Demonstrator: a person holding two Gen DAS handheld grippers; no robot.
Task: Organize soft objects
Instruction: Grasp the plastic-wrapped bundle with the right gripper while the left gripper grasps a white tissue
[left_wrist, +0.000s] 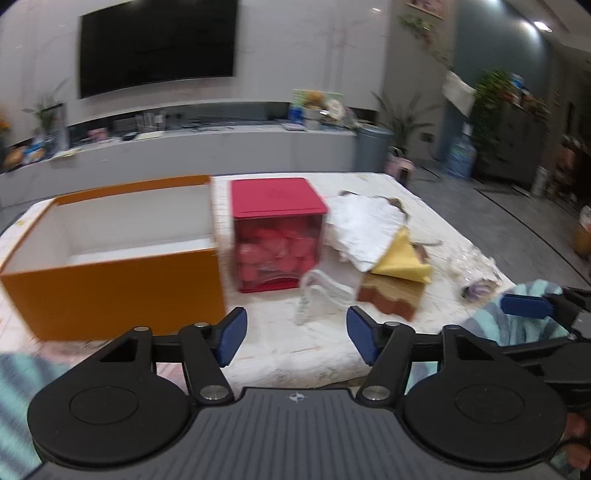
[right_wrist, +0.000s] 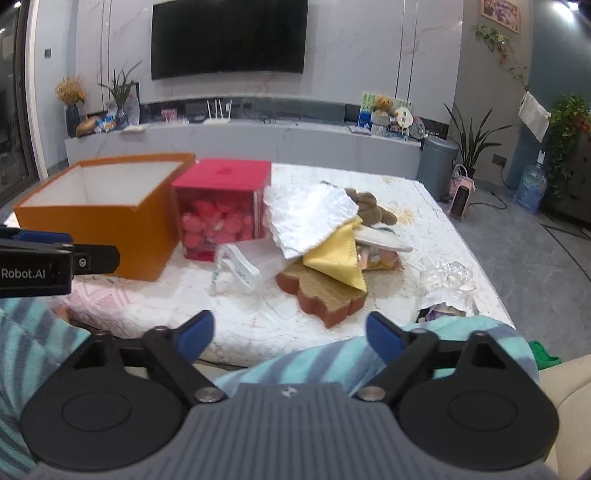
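An open orange box stands at the left of the low white table, its white inside bare. Beside it is a red cube box with red round pieces behind its clear wall. To the right lies a pile: white crinkled cloth, yellow cloth, a brown sponge-like block and a brown plush toy. My left gripper is open above the table's near edge, nothing between its pads. My right gripper is open over a striped teal sleeve.
A clear plastic bag lies in front of the red box. Crumpled clear plastic sits at the table's right edge. The other gripper shows at the left of the right wrist view. A TV console runs behind the table.
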